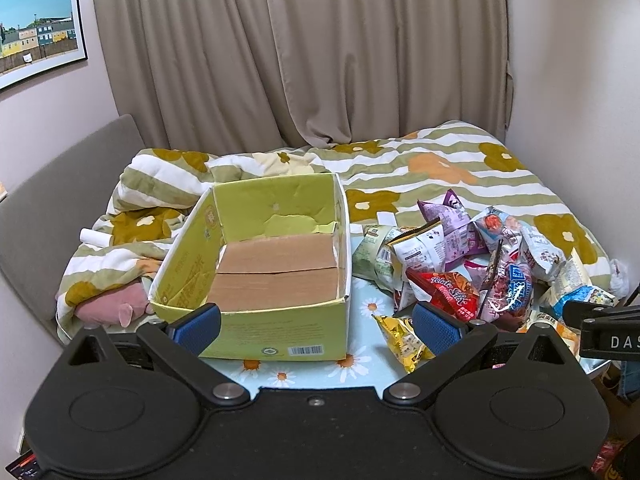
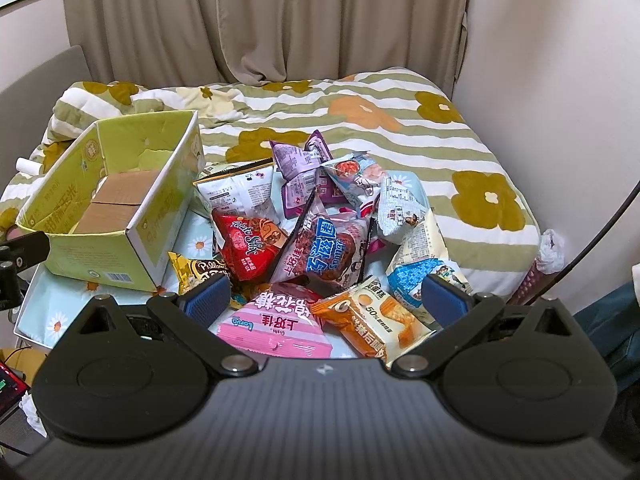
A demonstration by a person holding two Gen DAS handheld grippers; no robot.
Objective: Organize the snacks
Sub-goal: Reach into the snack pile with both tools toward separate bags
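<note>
We hold the left tongs (image 1: 316, 330) with the blue pads spread wide and nothing between them, low in front of the green cardboard box (image 1: 276, 332). The box stands open-topped on a daisy-print cloth (image 1: 362, 364), and only its brown cardboard floor shows inside. From the left wrist view the snack pile (image 1: 476, 256) lies at 3 o'clock of the box, just beside its right wall.

We hold the right tongs (image 2: 326, 298) equally wide and empty, above the near edge of the pile. Between the pads we see a pink striped packet (image 2: 276, 330) and an orange packet (image 2: 376, 318), lying side by side. At 12 o'clock of these sit a red Potato Stick bag (image 2: 248, 244) and a blue-lettered bag (image 2: 330, 252), touching each other. A yellow Pillow packet (image 2: 196, 272) lies at 9 o'clock of the red bag, against the box corner. A purple bag (image 2: 300, 168) tops the far side of the pile. The striped floral quilt (image 2: 360, 112) covers the bed behind.
</note>
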